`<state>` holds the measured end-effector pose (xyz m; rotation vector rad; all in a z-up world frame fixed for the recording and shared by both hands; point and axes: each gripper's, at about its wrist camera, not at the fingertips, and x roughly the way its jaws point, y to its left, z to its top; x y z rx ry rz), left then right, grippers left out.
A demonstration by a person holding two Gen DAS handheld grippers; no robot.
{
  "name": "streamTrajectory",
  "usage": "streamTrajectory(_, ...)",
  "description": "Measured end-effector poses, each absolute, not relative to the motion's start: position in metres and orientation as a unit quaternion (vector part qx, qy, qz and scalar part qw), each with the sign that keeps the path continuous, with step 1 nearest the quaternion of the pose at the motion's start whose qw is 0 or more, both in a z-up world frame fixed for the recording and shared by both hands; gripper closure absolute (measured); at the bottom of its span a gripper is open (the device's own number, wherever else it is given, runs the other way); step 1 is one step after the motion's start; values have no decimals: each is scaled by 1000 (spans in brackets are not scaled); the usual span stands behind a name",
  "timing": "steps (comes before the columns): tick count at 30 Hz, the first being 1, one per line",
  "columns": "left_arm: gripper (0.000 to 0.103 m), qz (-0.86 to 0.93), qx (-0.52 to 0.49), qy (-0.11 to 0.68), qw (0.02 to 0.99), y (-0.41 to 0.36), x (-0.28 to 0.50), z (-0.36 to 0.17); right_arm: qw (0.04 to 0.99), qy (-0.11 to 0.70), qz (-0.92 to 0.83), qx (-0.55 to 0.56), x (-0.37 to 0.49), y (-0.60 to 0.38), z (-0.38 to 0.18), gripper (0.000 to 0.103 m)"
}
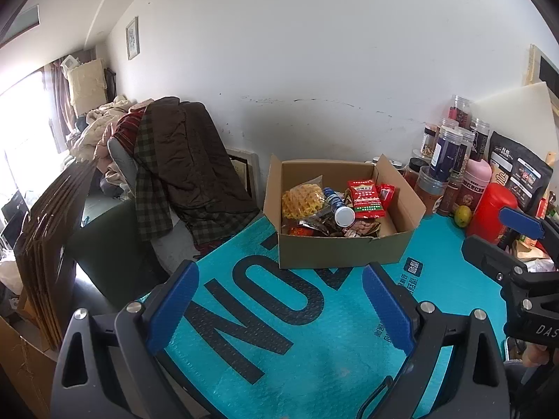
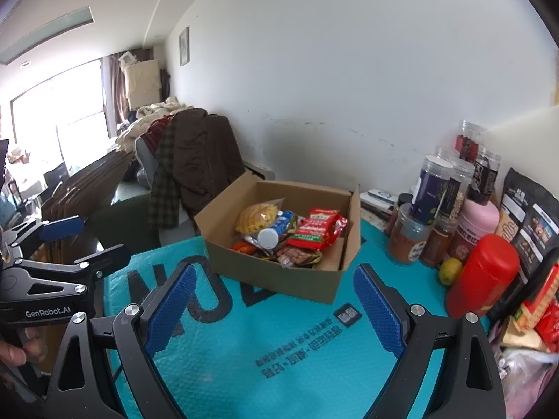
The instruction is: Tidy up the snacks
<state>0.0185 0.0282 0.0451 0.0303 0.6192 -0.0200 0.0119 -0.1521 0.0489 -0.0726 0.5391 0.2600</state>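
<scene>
Left gripper [image 1: 279, 310] sat nearest the lens, jaws spread wide, nothing between the blue pads, poised above the teal mat [image 1: 244, 349]. Right gripper [image 2: 276, 310] was likewise wide open and empty over the same mat. The box [image 1: 332, 251] stood on the mat ahead of both, flaps up, near the wall. Inside lay the snacks: a yellow lattice bag [image 1: 302, 202] at the left, a tube with a white cap [image 1: 339, 207] in the middle, red packets [image 1: 367, 199] to the right, darker wrappers beneath. Judgement: this looked like a pause between picks, either at the start or after a drop; neither tool was committed to an item. The next move probably called for choosing one snack and aligning the open jaws across its narrow side; the loose bags would likely crumple and the tube might roll. Left view showed the right gripper only at its edge, and the flat cardboard stack [image 1: 49, 244] by the chair. Right view showed more of the jars [image 2: 440, 202], the red bottle [image 2: 485, 276], the lemon [image 2: 450, 269] and extra packets [image 2: 538, 314] at the far right, possible items left to sort.
</scene>
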Motion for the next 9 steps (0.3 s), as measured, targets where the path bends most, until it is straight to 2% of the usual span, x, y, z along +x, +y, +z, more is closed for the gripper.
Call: streamTrajectory(9, 7, -8, 10, 312, 950, 30, 23, 41, 953, 270, 129, -38, 14, -151, 46, 10)
